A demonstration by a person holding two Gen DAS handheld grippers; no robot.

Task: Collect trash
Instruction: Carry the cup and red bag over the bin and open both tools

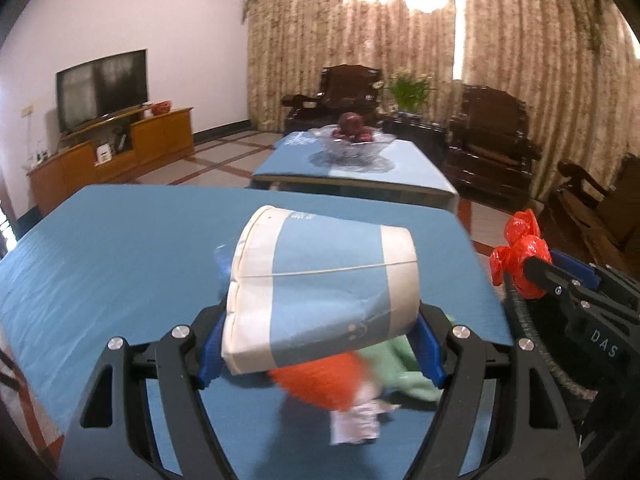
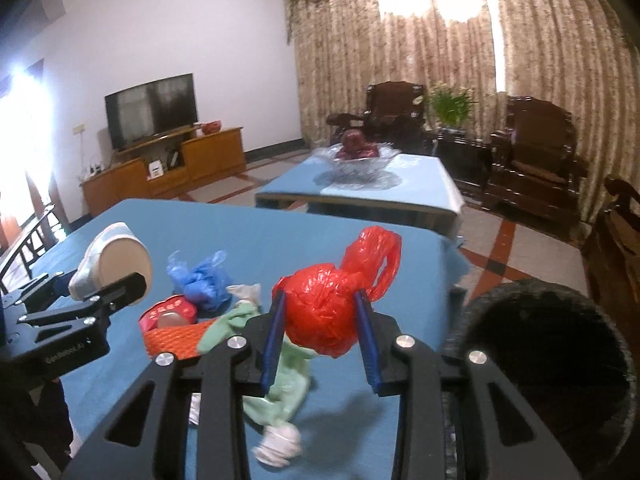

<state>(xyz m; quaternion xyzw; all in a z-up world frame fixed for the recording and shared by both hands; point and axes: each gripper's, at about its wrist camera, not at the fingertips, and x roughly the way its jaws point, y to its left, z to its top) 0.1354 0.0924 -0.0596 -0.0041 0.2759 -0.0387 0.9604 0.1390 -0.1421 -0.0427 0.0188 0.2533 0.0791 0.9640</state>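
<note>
Above the blue table (image 2: 120, 220), a paper cup (image 1: 320, 280) is pinched by the left gripper (image 1: 320, 350) and a red bag (image 2: 324, 316) by the right gripper (image 2: 320, 344), neither binned yet; blue bag (image 2: 204, 276), green cloth (image 2: 288, 380) and wrappers (image 2: 172, 316) are left.

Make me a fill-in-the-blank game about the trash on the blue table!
1. The left gripper squeezes a paper ____.
2. The right gripper holds a crumpled bag coloured ____.
3. The loose plastic bag lying on the table is ____.
4. The dark round bin is on the ____ side of the right wrist view.

Missing words: cup; red; blue; right
</note>
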